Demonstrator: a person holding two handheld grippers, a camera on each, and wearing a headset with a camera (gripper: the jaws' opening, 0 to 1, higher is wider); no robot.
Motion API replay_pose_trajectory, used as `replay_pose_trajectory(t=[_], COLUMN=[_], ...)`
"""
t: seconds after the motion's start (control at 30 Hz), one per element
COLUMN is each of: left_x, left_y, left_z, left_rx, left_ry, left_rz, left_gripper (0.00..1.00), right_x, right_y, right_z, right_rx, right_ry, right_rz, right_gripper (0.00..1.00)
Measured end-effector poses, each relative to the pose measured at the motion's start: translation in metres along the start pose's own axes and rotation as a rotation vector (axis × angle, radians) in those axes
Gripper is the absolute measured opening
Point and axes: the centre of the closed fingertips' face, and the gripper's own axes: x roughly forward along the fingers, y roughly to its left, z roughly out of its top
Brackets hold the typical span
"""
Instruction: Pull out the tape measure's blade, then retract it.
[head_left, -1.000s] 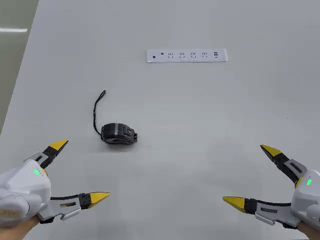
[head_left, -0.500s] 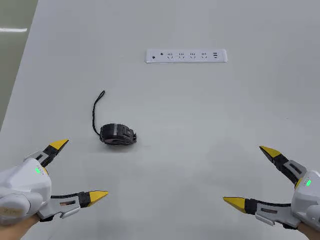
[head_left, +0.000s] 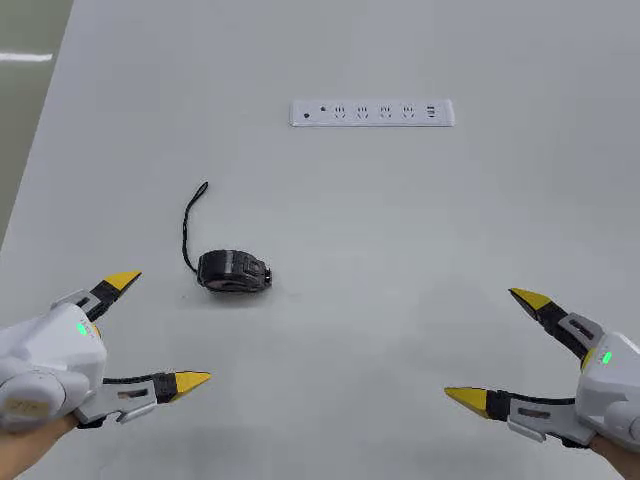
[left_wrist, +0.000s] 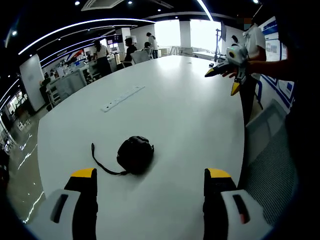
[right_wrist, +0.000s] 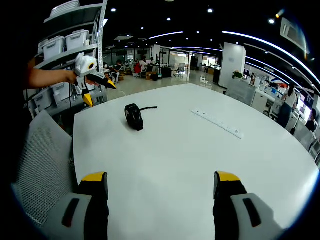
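A black tape measure (head_left: 233, 271) lies on the white table (head_left: 400, 220), its wrist strap (head_left: 190, 220) trailing away from me. It also shows in the left gripper view as the tape measure (left_wrist: 135, 154) and in the right gripper view as the tape measure (right_wrist: 133, 116). My left gripper (head_left: 156, 330) hovers open near the front left, short of the tape measure. At the front right my right gripper (head_left: 495, 345) is open too, with nothing in its jaws. Each one appears in the other's view: the right gripper (left_wrist: 226, 75) and the left gripper (right_wrist: 97, 86).
A white power strip (head_left: 371, 112) lies flat on the far part of the table. The table's left edge (head_left: 30, 170) borders a greenish floor. Behind it the gripper views show an office with shelves (right_wrist: 70, 45) and several people (left_wrist: 130, 47).
Both grippers have dropped slightly toward the near edge of the head view. The tape measure lies where it was.
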Motion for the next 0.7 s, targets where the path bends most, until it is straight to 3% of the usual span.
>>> replay_pose_trajectory(t=[0.7], left_x=[0.030], left_y=[0.024], left_z=[0.000], left_rx=[0.145], left_ry=[0.049], left_rz=[-0.074], left_gripper=[0.73], right_x=[0.045], right_y=[-0.004], right_z=[0.011], right_rx=[-0.113], right_ry=[-0.006], right_rz=[0.116], right_gripper=[0.73])
